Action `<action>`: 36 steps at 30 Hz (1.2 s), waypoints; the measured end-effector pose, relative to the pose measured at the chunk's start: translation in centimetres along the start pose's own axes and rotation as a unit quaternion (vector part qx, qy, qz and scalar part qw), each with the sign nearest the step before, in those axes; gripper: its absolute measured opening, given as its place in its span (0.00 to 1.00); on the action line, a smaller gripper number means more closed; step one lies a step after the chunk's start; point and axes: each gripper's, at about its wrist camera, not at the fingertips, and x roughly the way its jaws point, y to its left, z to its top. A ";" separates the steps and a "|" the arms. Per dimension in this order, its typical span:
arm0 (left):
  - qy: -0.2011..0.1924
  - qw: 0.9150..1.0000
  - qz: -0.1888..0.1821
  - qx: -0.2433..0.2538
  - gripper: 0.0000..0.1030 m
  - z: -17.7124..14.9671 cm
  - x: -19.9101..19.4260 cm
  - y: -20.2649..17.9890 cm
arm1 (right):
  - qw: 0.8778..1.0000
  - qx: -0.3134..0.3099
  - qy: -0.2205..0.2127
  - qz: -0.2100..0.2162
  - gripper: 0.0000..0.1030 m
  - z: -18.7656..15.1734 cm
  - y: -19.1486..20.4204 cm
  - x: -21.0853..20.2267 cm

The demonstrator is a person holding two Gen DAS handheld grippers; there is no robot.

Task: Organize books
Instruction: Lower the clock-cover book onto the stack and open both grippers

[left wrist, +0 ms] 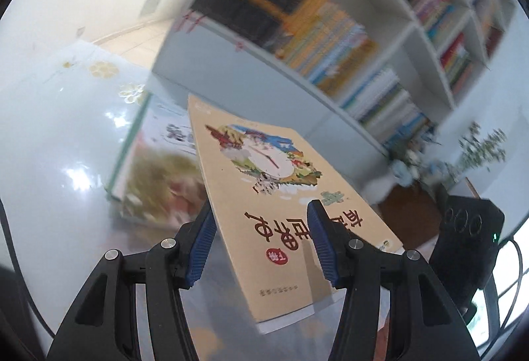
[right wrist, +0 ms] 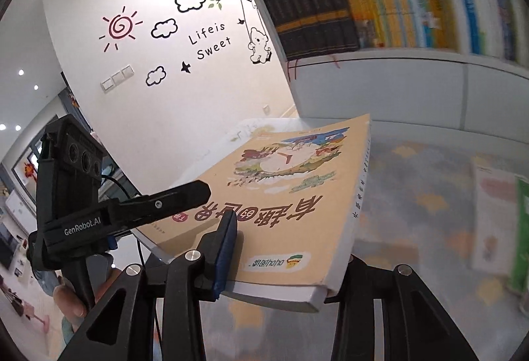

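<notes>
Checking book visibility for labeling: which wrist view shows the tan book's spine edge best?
The right wrist view: the tan book shows its cover, printed spine and page block there, held over the table. The left wrist view shows only the cover between the left gripper fingers.

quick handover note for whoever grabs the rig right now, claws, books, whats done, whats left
Left claw: shut on the tan book, near its bottom edge.
Right claw: shut on the same book, at its spine corner.
The book is held up off the table; another book lies flat there.
Shelf ahead already holds rows of books.
Done: tan book lifted.
Left: shelve it, then the flat one.
</notes>
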 end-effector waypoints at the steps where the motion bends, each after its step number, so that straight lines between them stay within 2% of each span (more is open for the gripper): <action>1: 0.004 1.000 0.006 -0.007 0.50 0.6 1.0 1.0 | 1.000 -0.004 0.002 0.000 0.37 0.5 -0.1 1.3; 5: 0.015 0.999 0.036 -0.019 0.50 1.9 4.9 4.3 | 1.000 -0.003 0.018 -0.001 0.37 1.4 -1.3 7.0; 9: 0.024 0.998 0.038 -0.041 0.50 2.3 7.0 6.9 | 0.998 0.036 0.046 0.016 0.37 1.2 -3.3 11.7; 12: 0.029 0.997 0.038 -0.061 0.50 2.6 8.1 8.7 | 0.995 0.067 0.063 0.035 0.38 0.9 -4.6 13.7; 15: 0.033 0.996 0.046 -0.071 0.50 2.7 9.0 9.4 | 0.992 0.088 0.082 0.037 0.44 0.6 -5.0 15.5; 20: 0.027 0.995 0.062 -0.070 0.52 2.8 8.5 8.9 | 0.991 0.104 0.077 0.032 0.51 0.9 -4.8 16.0; 25: -0.003 0.994 0.076 -0.081 0.52 2.8 5.1 8.8 | 0.988 0.103 0.113 0.028 0.59 1.4 -3.9 16.3; 28: -0.013 0.995 0.065 -0.074 0.52 2.3 2.3 6.9 | 0.980 0.117 0.153 0.053 0.61 1.3 -4.0 16.0; 31: -0.014 0.998 0.052 -0.043 0.55 1.6 0.6 3.3 | 0.970 0.127 0.195 0.075 0.62 0.2 -3.9 14.2; 33: -0.002 0.999 0.027 -0.019 0.59 0.8 0.0 0.0 | 0.961 0.146 0.218 0.085 0.64 -1.1 -4.2 12.5; 36: 0.015 1.000 -0.005 0.017 0.62 -0.7 -0.3 -4.7 | 0.955 0.161 0.225 0.110 0.64 -2.7 -4.6 9.3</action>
